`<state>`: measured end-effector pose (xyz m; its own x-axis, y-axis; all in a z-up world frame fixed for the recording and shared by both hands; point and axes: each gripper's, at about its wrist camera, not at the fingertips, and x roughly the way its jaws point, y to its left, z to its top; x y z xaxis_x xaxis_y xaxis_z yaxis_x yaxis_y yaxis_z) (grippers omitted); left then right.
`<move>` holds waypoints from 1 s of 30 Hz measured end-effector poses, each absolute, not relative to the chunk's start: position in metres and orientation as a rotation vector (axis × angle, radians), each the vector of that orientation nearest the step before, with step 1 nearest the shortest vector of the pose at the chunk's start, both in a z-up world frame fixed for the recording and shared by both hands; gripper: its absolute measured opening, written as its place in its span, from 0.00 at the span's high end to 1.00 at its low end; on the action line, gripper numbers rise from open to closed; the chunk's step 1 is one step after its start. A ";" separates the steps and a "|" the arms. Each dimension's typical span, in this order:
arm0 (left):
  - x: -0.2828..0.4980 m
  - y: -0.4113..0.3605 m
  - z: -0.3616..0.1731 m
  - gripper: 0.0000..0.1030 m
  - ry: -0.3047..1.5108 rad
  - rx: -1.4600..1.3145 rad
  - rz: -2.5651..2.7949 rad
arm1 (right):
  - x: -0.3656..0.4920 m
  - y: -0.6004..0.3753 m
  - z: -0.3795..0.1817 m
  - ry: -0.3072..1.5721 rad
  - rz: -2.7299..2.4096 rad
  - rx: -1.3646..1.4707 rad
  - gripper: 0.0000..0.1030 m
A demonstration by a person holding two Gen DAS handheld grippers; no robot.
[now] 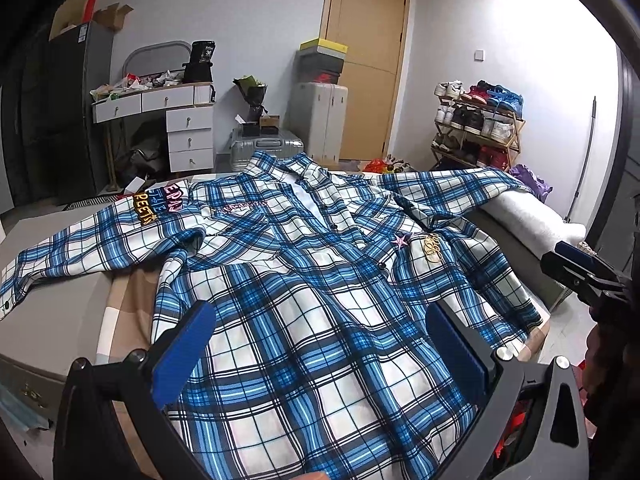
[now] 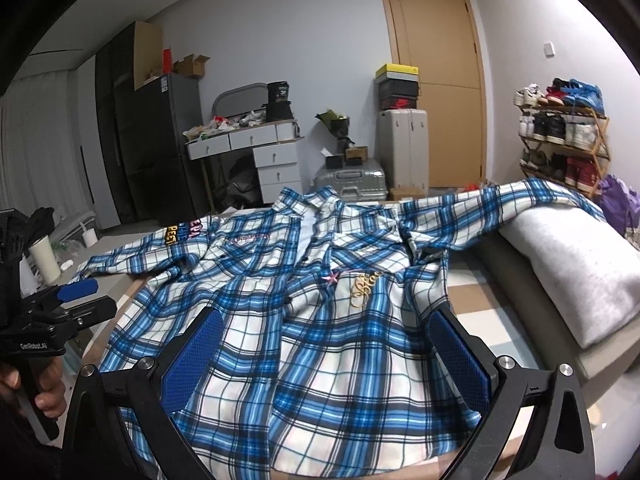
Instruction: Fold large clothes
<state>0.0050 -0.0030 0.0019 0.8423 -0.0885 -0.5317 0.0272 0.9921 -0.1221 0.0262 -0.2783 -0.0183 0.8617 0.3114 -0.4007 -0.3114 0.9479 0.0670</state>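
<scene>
A large blue-and-white plaid shirt (image 1: 304, 288) lies front up on the bed (image 1: 60, 320), collar at the far end and sleeves spread to both sides. Its left sleeve carries lettered patches (image 1: 156, 204). The chest has a pink star and gold script (image 2: 362, 288). My left gripper (image 1: 324, 340) is open above the shirt's lower left part, gripping nothing. My right gripper (image 2: 328, 352) is open above the shirt (image 2: 320, 280) near its hem, also gripping nothing. A hand (image 2: 48, 392) holds the left gripper's handle at the left edge of the right wrist view.
A white rolled blanket (image 2: 572, 272) lies along the bed's right side, with the shirt's right sleeve draped over it. Beyond the bed stand a white drawer desk (image 1: 188, 136), silver suitcases (image 1: 264, 148), a shoe rack (image 2: 560, 136) and a wooden door (image 2: 436, 80).
</scene>
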 end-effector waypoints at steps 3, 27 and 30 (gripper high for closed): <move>0.005 -0.003 0.002 0.01 0.566 -0.110 -0.062 | 0.027 -0.277 -0.019 0.421 0.330 -0.005 0.00; 0.013 -0.006 0.000 0.01 0.587 -0.090 -0.048 | 0.034 -0.281 -0.025 0.436 0.339 0.012 0.00; 0.013 -0.005 -0.001 0.01 0.588 -0.091 -0.046 | 0.035 -0.281 -0.025 0.436 0.343 0.014 0.00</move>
